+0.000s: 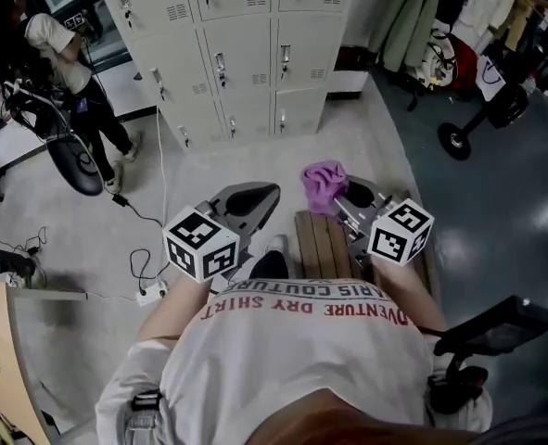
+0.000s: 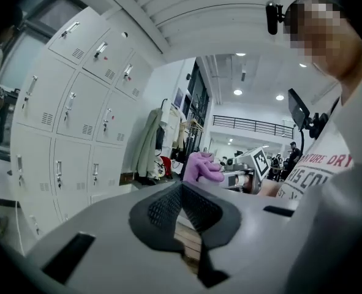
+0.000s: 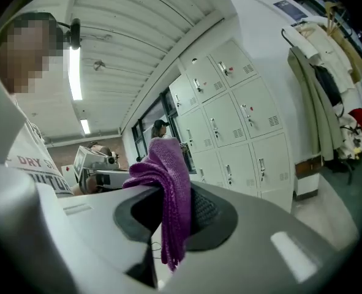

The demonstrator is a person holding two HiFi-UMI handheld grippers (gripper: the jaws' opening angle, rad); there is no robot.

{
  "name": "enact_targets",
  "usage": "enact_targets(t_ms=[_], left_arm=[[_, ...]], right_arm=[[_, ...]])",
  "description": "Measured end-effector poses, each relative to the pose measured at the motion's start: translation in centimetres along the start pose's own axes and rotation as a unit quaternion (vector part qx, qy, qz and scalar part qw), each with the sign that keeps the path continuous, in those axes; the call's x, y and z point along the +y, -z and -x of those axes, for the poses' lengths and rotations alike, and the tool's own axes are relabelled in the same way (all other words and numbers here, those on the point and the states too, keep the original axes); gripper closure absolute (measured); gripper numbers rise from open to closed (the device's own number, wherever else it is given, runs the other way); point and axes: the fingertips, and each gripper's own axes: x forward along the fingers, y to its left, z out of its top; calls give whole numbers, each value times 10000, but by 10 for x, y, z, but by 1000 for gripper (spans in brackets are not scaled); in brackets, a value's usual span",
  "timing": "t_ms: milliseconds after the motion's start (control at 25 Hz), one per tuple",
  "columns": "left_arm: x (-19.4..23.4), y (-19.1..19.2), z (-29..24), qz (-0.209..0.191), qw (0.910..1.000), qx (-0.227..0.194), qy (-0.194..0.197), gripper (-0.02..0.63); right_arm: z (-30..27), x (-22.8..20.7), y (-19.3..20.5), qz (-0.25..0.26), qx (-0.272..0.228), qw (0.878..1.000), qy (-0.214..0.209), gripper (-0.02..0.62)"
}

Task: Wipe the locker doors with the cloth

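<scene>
Locker bank [image 1: 227, 54] stands at the far side of the floor, ahead of the person. Every door in view is shut, latches and vent slots facing out, so contents are hidden. The left gripper view shows the same bank [image 2: 58, 121] at its left, doors likewise shut.

Second person [image 1: 65, 54] stands just left of the bank. Power strip [image 1: 150, 293] and its cables lie on the floor at the left.

Left gripper [image 1: 250, 197]: jaws together, pads meeting at the tips [image 2: 181, 188], nothing between them. It's held over the floor, just left of the wooden bench [image 1: 318, 244].

Right gripper [image 1: 345, 195]: jaws clamped on the purple cloth [image 1: 323, 185]. In the right gripper view the cloth [image 3: 168, 182] is pinched between the pads, bunched above the jaws, with a folded tail hanging below them. From the left gripper view the cloth [image 2: 200, 166] sits to the right of that gripper's tips, apart from them.

Cloth is over the bench's far end, well apart from the locker doors, no contact with them.

Coats [image 1: 413, 17] hang to the right of the bank. A black wheeled stand [image 1: 459, 142] sits on the floor at the far right.
</scene>
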Motion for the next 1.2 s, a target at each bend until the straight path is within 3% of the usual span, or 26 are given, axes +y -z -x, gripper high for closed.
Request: enact_targets(t_ms=[280,560,720,1200], left_arm=[[-168,75,73,-15,9999,108,21,606],[-275,107,138,-245,9996,101,14,606],[-288,99,156,-217,9997,113,-72,606],[-294,86,170,-318,9992,-24,-229,606]], right_arm=[[136,127,77,-95,73,9999,-111,537],[210,227,113,52,-30,9997,-250,537],[215,253,110,34,60,9994,-333,537],[215,271,93,87,12,9984,-553,537]])
